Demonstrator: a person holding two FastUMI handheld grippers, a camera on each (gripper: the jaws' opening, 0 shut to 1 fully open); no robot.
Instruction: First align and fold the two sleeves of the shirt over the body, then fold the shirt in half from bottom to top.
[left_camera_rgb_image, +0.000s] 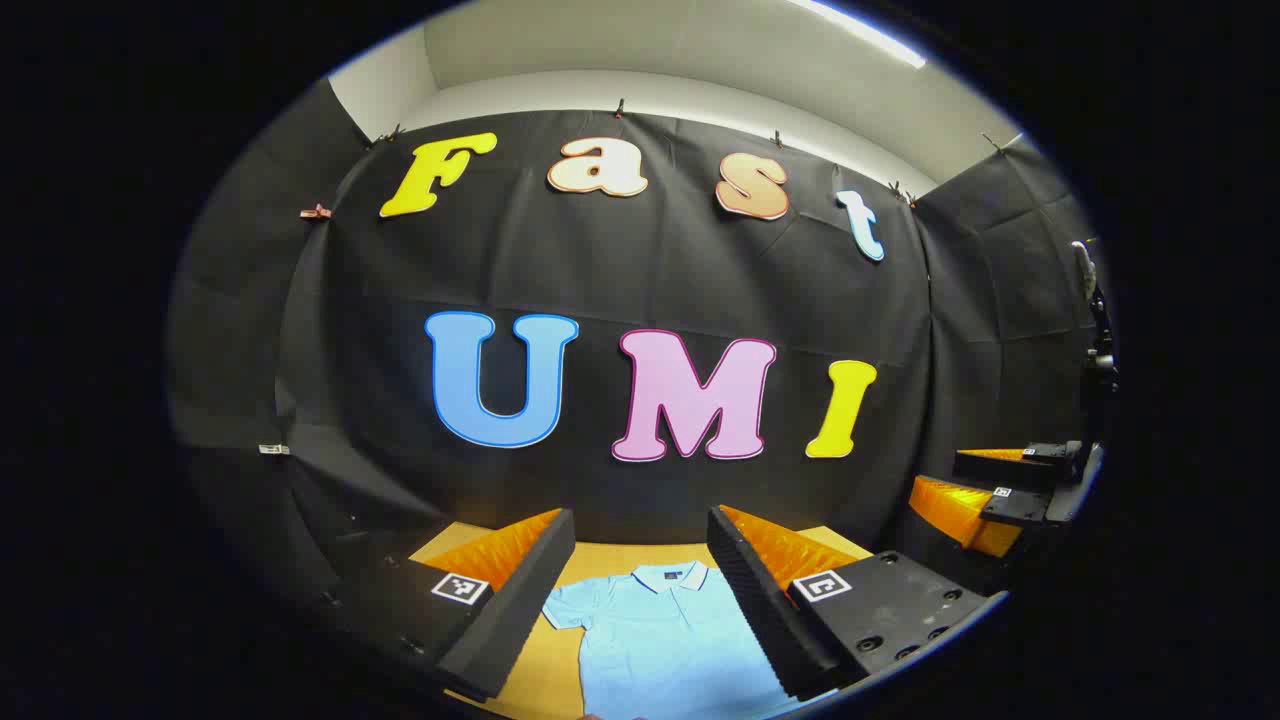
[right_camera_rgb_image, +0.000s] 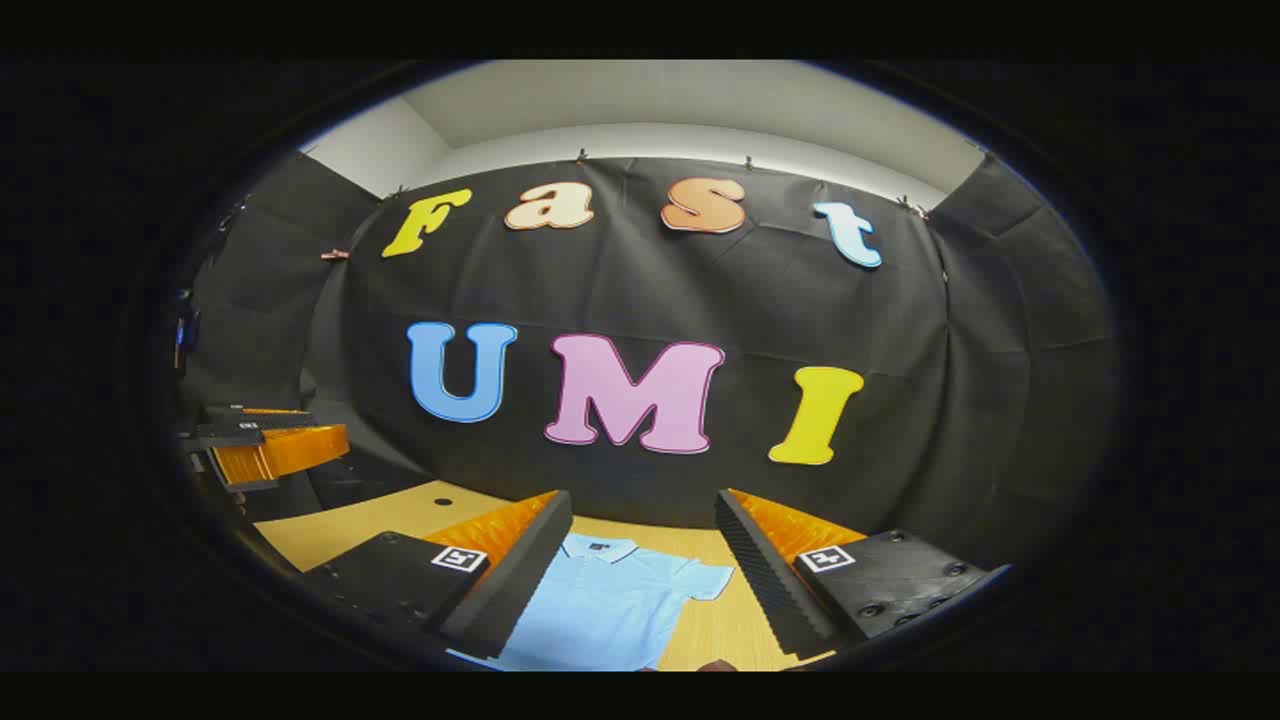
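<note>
Between the spread fingers of the left gripper (left_camera_rgb_image: 640, 580), held above the table (left_camera_rgb_image: 560, 650): one pale blue polo shirt (left_camera_rgb_image: 665, 640), lying flat, collar (left_camera_rgb_image: 672, 575) toward the booth wall. Jaws wide apart, pinching nothing, well clear of the cloth.

Right gripper (right_camera_rgb_image: 645, 570): fingers likewise spread and empty, raised over the same shirt (right_camera_rgb_image: 610, 610), which lies on the wooden table (right_camera_rgb_image: 350, 530).

Shirt, condition: both short sleeves appear to lie spread out to the sides, unfolded; body smooth. Judged stage: the sleeve fold is not yet begun.

Handling note for the step in hand: each gripper should probably come down on its own sleeve near the cuff, pinch the cloth alone, lift only a little, and carry it inward so the cuff lands square on the body. Thin knit of this kind is likely to drag and wrinkle if pulled along the table rather than lifted. Matching the two sleeves keeps the later bottom-to-top fold even.

Views compared: the left gripper view gives the shirt's one sleeve (left_camera_rgb_image: 565, 608) with bare table beside it, and the other gripper at its right edge. The right gripper view gives the opposite sleeve (right_camera_rgb_image: 705, 580), a small dark hole in the table (right_camera_rgb_image: 435, 500), and the other gripper at its left edge.
</note>
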